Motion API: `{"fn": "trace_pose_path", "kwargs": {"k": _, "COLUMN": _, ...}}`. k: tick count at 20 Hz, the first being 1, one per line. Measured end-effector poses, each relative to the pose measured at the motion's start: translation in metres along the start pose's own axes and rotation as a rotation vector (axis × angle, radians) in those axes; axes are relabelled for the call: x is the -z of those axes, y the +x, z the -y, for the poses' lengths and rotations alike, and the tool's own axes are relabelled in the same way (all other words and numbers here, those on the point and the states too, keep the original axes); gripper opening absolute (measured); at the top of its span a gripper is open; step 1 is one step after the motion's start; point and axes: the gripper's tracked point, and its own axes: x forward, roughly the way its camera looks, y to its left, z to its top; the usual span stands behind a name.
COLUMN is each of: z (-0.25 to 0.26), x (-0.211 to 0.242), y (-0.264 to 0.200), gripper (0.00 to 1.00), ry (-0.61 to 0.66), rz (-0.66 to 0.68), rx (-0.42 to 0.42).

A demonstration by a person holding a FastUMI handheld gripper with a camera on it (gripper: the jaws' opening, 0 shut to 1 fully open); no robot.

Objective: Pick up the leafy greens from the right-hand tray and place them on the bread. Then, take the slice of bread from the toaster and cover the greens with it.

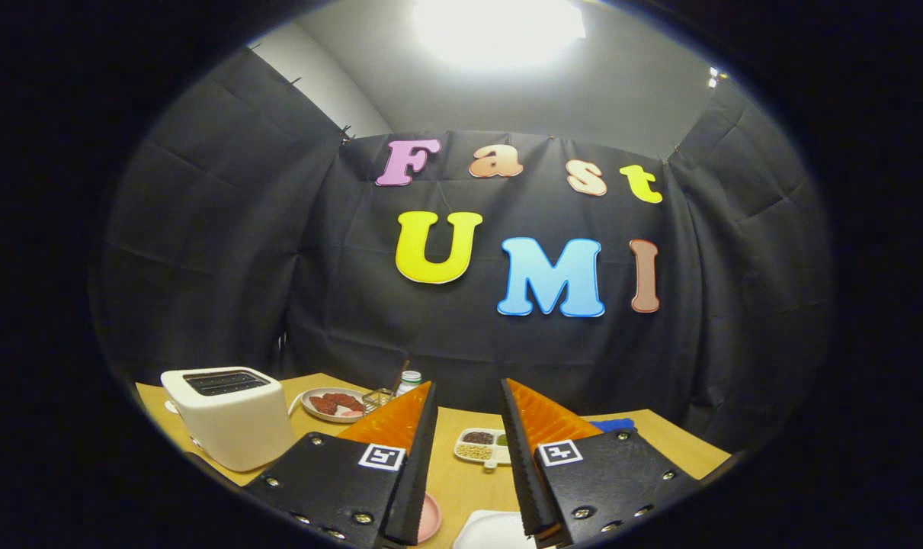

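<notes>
- We see our gripper (pixel 467 457) held above the table (pixel 461 476), fingers wide apart, gripping nothing.
- The toaster (pixel 229 415) stands at the table's left edge; we cannot tell whether its slots hold bread.
- Greens and base bread we cannot make out, so we cannot judge the step.

The claw (pixel 467 415) hangs above the counter (pixel 461 476), its fingers apart with nothing between them. A toaster (pixel 229 415) stands left of the fingers. Behind it lies a plate of food (pixel 334 404), with a jar (pixel 409 379) just right of that. Beyond the fingers sits a divided tray (pixel 482 446). Beneath them lie a small dish (pixel 429 518) and a plate (pixel 491 530).
</notes>
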Motion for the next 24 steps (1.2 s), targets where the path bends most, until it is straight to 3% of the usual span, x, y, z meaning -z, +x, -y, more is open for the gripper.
{"fn": "trace_pose_path", "kwargs": {"k": 10, "z": 0.197, "x": 0.009, "y": -0.042, "gripper": 0.49, "ry": 0.129, "rz": -0.054, "rx": 0.069}}
{"fn": "trace_pose_path", "kwargs": {"k": 15, "z": 0.287, "x": 0.027, "y": -0.074, "gripper": 0.49, "ry": 0.113, "rz": -0.051, "rx": 0.132}}
{"fn": "trace_pose_path", "kwargs": {"k": 24, "z": 0.385, "x": 0.083, "y": -0.103, "gripper": 0.49, "ry": 0.057, "rz": -0.03, "rx": 0.136}}
